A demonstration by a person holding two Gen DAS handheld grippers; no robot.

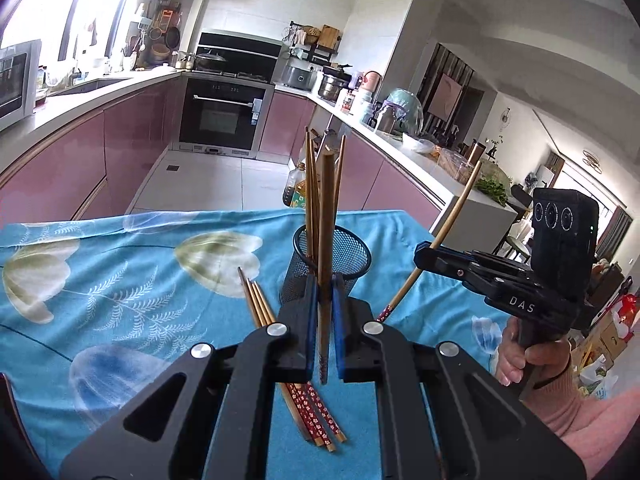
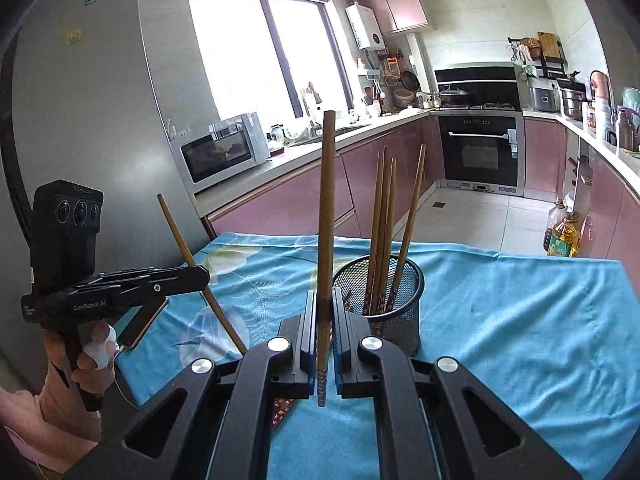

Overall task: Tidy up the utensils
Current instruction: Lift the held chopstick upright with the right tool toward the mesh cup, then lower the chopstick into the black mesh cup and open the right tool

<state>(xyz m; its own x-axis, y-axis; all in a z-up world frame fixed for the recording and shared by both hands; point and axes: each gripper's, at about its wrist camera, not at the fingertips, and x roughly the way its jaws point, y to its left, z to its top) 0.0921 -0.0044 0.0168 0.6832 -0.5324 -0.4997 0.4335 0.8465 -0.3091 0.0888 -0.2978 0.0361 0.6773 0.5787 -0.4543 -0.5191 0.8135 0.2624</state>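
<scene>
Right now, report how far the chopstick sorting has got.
Done: four wooden chopsticks stand in the black mesh cup. In hand: left gripper and right gripper each clamp one chopstick. Left: three red-patterned chopsticks lie on the blue floral cloth.

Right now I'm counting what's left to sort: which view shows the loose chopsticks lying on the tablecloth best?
The left wrist view: three loose chopsticks lie on the blue floral tablecloth beside the mesh holder, partly covered by the left gripper. The right wrist view shows only a patterned end under the right gripper.
</scene>
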